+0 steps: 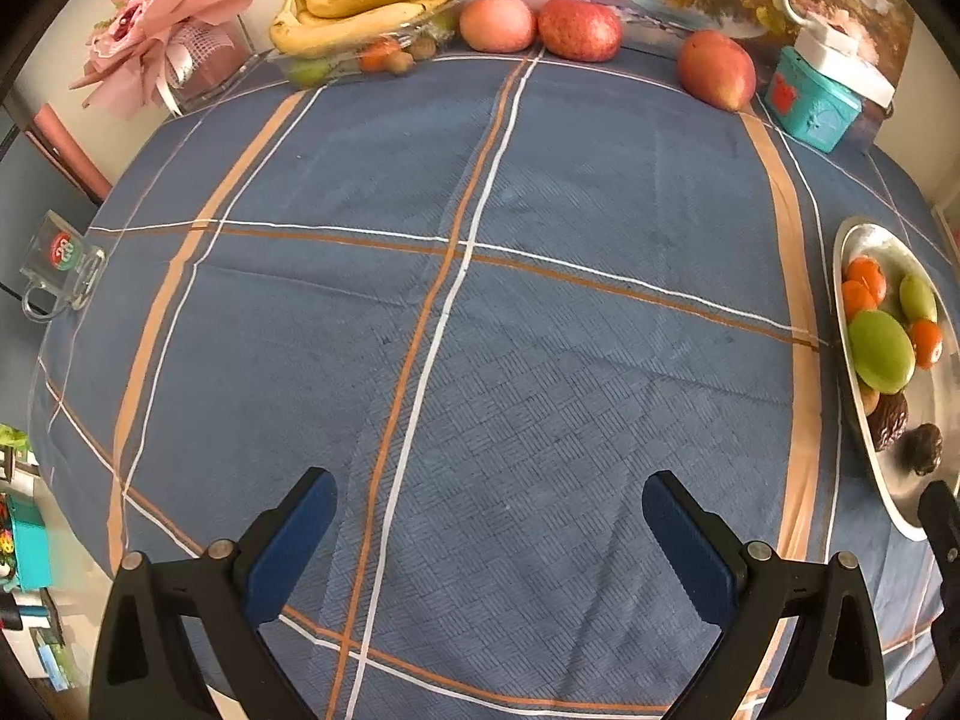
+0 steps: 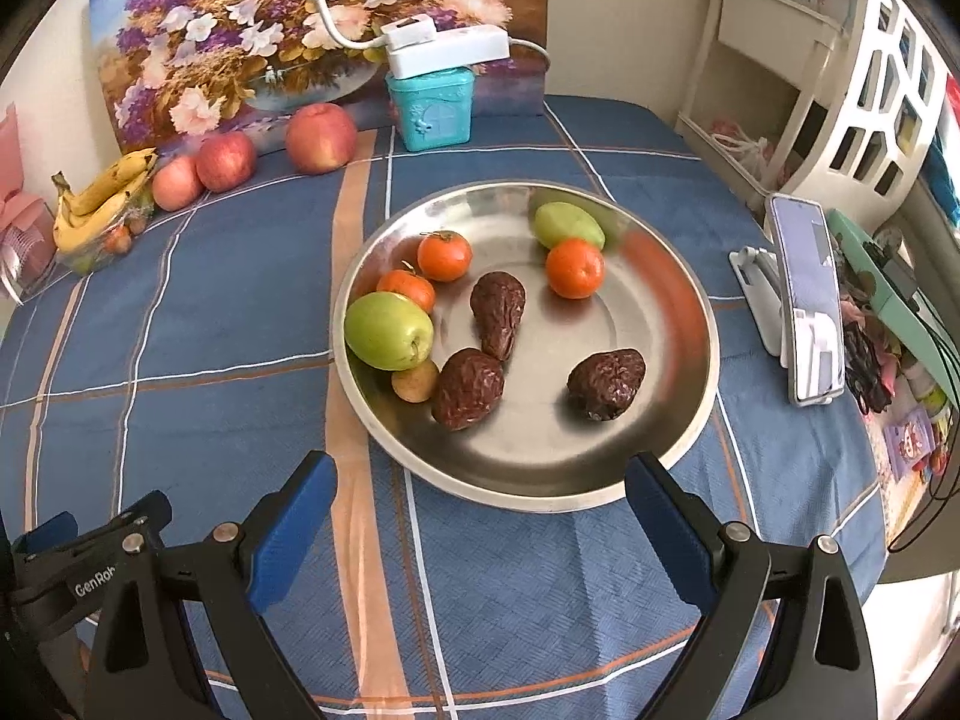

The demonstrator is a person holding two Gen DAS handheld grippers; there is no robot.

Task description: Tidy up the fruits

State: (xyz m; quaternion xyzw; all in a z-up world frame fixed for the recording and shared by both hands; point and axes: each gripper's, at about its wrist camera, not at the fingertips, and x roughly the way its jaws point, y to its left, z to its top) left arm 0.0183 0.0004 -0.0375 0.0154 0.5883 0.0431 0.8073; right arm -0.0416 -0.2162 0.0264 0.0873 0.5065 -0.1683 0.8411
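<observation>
A steel plate (image 2: 678,312) holds mixed fruit: a green apple (image 2: 387,339), three small oranges (image 2: 574,268), three wrinkled brown dates (image 2: 606,384), a green fruit (image 2: 567,225) and a small tan fruit (image 2: 414,382). My right gripper (image 2: 480,516) hovers open just in front of the plate, empty. My left gripper (image 1: 489,531) is open over bare cloth, with the plate (image 1: 858,240) at its right. At the table's back lie three red apples (image 1: 579,27) and a clear tray (image 1: 336,63) with bananas (image 1: 360,6) and small fruits.
A blue checked tablecloth (image 1: 480,240) covers the table. A teal tin (image 2: 429,105) with a white lamp base stands at the back by a flower painting. A phone on a stand (image 2: 807,300) sits right of the plate. A pink bouquet (image 1: 156,42) and a glass mug (image 1: 60,264) are left.
</observation>
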